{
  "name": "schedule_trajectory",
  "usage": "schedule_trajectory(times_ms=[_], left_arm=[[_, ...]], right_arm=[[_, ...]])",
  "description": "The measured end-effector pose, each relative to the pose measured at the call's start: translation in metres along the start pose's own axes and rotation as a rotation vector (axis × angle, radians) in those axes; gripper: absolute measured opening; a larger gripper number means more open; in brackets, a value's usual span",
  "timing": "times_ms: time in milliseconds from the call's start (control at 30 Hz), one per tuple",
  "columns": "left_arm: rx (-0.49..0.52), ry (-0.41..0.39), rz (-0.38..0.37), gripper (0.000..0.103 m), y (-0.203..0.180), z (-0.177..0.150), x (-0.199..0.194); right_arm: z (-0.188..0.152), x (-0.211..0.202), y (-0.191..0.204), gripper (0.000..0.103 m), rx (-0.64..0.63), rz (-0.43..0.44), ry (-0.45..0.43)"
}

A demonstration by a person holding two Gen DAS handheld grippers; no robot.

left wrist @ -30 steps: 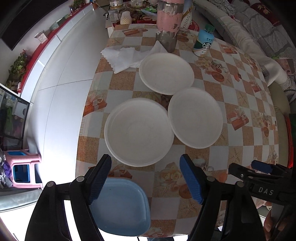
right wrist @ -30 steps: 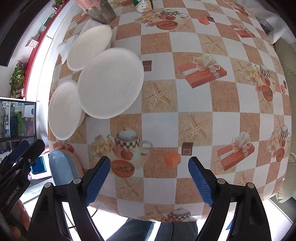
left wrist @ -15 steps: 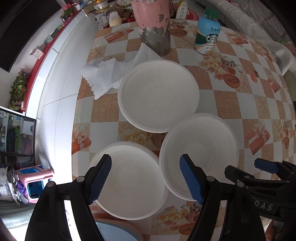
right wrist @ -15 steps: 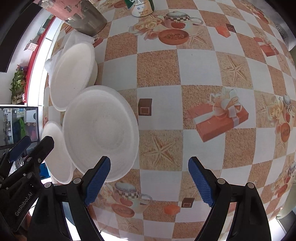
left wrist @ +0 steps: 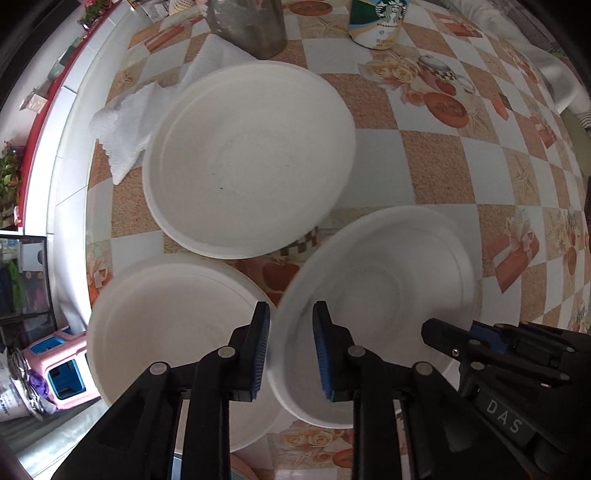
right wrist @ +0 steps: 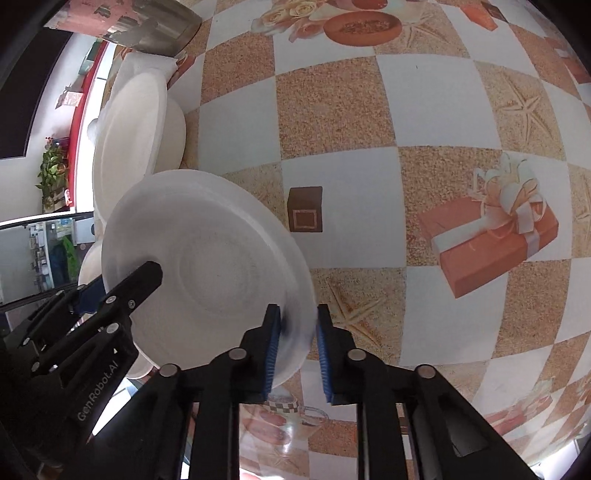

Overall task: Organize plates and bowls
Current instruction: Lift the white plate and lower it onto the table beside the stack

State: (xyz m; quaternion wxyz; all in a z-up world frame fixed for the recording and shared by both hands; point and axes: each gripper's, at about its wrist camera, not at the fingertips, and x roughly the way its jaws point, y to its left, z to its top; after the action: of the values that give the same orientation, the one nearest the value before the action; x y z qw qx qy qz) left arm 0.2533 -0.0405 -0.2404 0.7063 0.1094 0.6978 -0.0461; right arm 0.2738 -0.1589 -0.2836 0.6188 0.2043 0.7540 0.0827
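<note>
left gripper [left wrist: 290,350]: marked "GenRobot.AI" — jaws clamped on near plate [left wrist: 388,295] rim
right gripper [right wrist: 297,350]: marked "DAS" — clamped on same plate
bottle [left wrist: 376,22]: Starbucks logo

— What stands on the table [left wrist: 436,173] besides the dishes?

— A checkered cloth covers it. At its far edge a metal canister [left wrist: 251,26] stands, with a Starbucks bottle [left wrist: 376,22] to its right.

— And just beside the canister?

— A crumpled white paper towel [left wrist: 125,125] lies to its near left. Far below the canister's left, off the table, a pink stool [left wrist: 55,365] sits on the floor.
</note>
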Motion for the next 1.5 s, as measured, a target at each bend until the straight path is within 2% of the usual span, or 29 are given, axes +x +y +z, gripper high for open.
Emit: schedule_trajectory(times_ms=[100, 233, 467, 700, 1000, 1133, 1467, 1500], left_arm=[[0.042, -0.011, 0.034, 0.026, -0.011, -0.003, -0.002], [0.045, -0.014, 0.018, 0.026, -0.019, -0.006, -0.007], [0.109, -0.016, 0.015, 0.026, -0.057, -0.028, -0.01], [0.159, 0.022, -0.014, 0.026, -0.094, -0.074, -0.004], [0.227, 0.087, -0.043, 0.026, -0.122, -0.138, 0.005], [0.257, 0.092, -0.063, 0.028, -0.142, -0.148, 0.005], [0.357, 0.096, -0.113, 0.03, -0.203, -0.174, 0.0], [0.361, 0.096, -0.118, 0.035, -0.197, -0.176, -0.001]], right_arm=[[-0.003, -0.003, -0.001, 0.017, -0.02, -0.006, -0.012], [-0.009, -0.01, -0.008, 0.017, -0.027, -0.008, -0.018], [-0.025, -0.021, -0.027, 0.017, -0.025, -0.027, -0.015], [-0.066, -0.021, -0.055, 0.017, -0.011, -0.084, 0.019], [-0.136, -0.017, -0.079, 0.017, -0.039, -0.159, 0.059], [-0.155, -0.018, -0.085, 0.017, -0.048, -0.204, 0.052], [-0.181, -0.035, -0.126, 0.017, 0.04, -0.258, 0.031], [-0.184, -0.036, -0.132, 0.017, 0.05, -0.26, 0.03]])
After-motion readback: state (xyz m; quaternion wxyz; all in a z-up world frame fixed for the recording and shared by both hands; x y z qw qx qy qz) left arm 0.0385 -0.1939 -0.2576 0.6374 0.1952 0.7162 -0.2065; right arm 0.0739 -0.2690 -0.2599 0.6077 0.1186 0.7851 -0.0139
